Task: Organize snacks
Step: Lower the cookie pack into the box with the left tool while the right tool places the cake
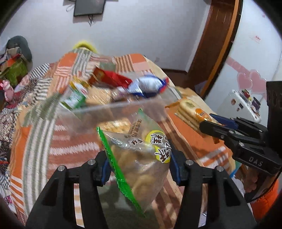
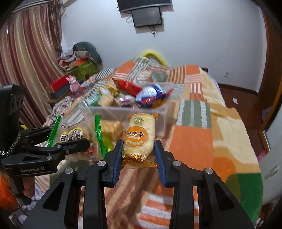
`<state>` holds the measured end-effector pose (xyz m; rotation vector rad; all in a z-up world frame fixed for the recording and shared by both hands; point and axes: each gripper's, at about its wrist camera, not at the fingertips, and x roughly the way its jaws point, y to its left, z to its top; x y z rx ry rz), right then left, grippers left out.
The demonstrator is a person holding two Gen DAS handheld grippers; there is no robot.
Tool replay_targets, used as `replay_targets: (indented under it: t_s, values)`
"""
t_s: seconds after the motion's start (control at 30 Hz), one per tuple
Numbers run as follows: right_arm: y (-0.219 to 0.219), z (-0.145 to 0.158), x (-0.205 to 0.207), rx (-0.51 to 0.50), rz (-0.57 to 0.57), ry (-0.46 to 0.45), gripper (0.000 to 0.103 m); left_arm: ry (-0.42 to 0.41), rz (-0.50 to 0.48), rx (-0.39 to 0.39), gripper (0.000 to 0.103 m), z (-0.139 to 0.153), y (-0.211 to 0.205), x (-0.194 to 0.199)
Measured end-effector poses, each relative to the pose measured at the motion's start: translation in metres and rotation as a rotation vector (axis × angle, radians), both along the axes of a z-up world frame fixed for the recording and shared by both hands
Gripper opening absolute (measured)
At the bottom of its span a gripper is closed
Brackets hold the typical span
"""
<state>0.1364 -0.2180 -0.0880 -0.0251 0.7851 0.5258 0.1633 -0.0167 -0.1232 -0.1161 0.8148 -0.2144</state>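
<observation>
While the clear snack bin (image 2: 123,110) sits on the bed ahead of both, the right gripper (image 2: 138,153) clamps a rice cracker pack (image 2: 139,137) lengthwise toward it, and the left gripper (image 1: 139,167) pinches a green-edged biscuit bag (image 1: 139,158).

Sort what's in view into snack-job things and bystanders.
Job: green-edged snack bag in left gripper; rice cracker pack in right gripper; clear bin of snacks.

Bystanders: pink toy, red box, wall screen, curtain.

Both wrist views look down-forward, close over bed (image 1: 70,146); share clear bin (image 2: 123,111), each other's gripper; edges apparently motion-blurred.
</observation>
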Motion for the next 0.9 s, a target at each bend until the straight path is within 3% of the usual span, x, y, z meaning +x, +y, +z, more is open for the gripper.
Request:
replay_targets:
  t_s: [0.4,0.67,0.9]
  values:
    - [0.032,0.018,0.040,0.022,0.013,-0.062,0.032,-0.088,0.105,0.034,0.054,0.026,0.045,0.042]
    - [0.051,0.011,0.078,0.014,0.008,-0.043,0.032,-0.078,0.152,0.047,0.054,0.014,0.065,0.091]
    - [0.076,-0.012,0.099,-0.006,0.070,0.019,0.032,-0.067,0.182,0.060,0.054,0.004,0.078,0.126]
